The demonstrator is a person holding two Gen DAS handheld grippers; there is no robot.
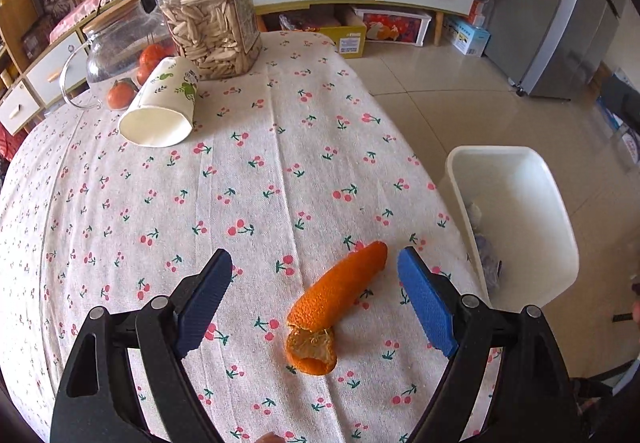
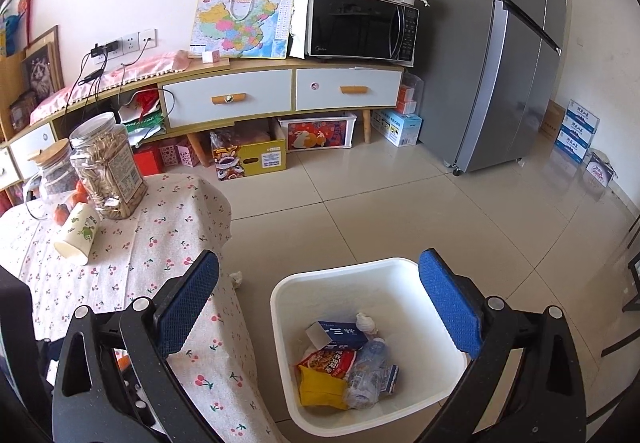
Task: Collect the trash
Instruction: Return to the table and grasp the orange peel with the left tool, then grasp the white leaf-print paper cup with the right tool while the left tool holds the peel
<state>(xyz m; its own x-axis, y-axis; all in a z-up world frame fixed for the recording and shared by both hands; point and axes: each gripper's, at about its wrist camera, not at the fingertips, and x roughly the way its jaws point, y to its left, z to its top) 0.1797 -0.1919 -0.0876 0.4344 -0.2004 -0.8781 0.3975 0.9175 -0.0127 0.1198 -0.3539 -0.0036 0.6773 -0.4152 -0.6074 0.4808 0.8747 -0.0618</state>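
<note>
An orange peel (image 1: 334,297) lies on the cherry-print tablecloth (image 1: 240,183) near the table's right edge. My left gripper (image 1: 314,263) is open, its blue pads either side of the peel and just above it. A paper cup (image 1: 162,105) lies tipped over at the far left of the table; it also shows in the right wrist view (image 2: 78,233). The white bin (image 2: 320,279) stands on the floor right of the table and holds several wrappers and a plastic bottle (image 2: 366,371). My right gripper (image 2: 320,267) is open and empty above the bin. The bin's rim (image 1: 560,203) shows in the left wrist view.
A clear jar of seeds (image 1: 210,15), a glass jar (image 1: 116,43) and tangerines (image 1: 120,93) stand at the table's far end. A crumpled tissue (image 2: 237,277) lies on the floor by the table. A cabinet (image 2: 280,91), microwave (image 2: 360,27) and fridge (image 2: 492,43) line the far wall.
</note>
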